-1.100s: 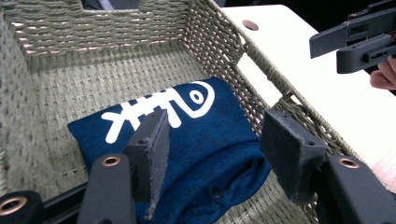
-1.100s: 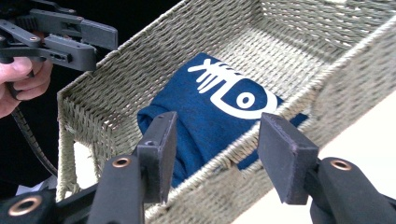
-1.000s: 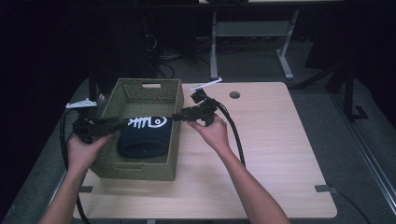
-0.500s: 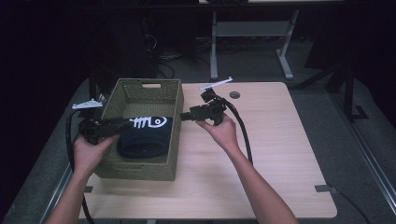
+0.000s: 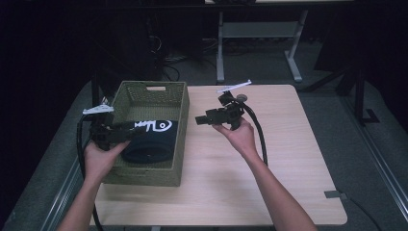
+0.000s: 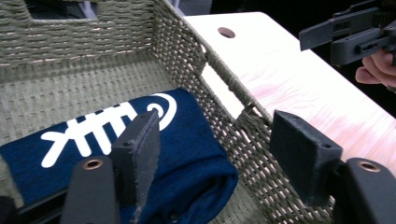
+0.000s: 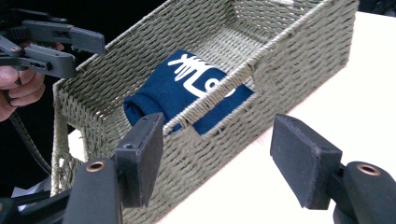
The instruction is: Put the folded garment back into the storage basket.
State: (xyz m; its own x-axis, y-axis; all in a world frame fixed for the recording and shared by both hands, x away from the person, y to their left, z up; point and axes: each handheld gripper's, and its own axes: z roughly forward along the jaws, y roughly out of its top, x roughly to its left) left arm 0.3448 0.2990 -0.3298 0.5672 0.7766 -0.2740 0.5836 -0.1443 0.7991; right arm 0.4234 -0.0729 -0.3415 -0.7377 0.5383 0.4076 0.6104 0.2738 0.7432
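I saw the folded navy cloth [image 5: 148,139] with its white fish-bone print lying inside the woven olive basket [image 5: 180,113], in the near half of it, the print toward the far side and the folded roll toward the near wall. In the left gripper view the cloth [image 6: 116,154] rested on the basket floor close to the right wall [image 6: 219,88] with its handle slot. In the right gripper view I could see the cloth [image 7: 187,91] through that same slot in the basket [image 7: 289,60].

The basket stood on the left part of the light wooden table [image 5: 288,168].

My left gripper [image 5: 126,131] hung over the basket's left rim, jaws spread wide apart and holding nothing, just above the cloth. My right gripper [image 5: 201,120] was held above the table just right of the basket, pointing left toward it, its jaws also parted and empty. The two tools were well apart, the basket's right wall between them.

A round hole [image 6: 226,32] showed in the tabletop beyond the basket.
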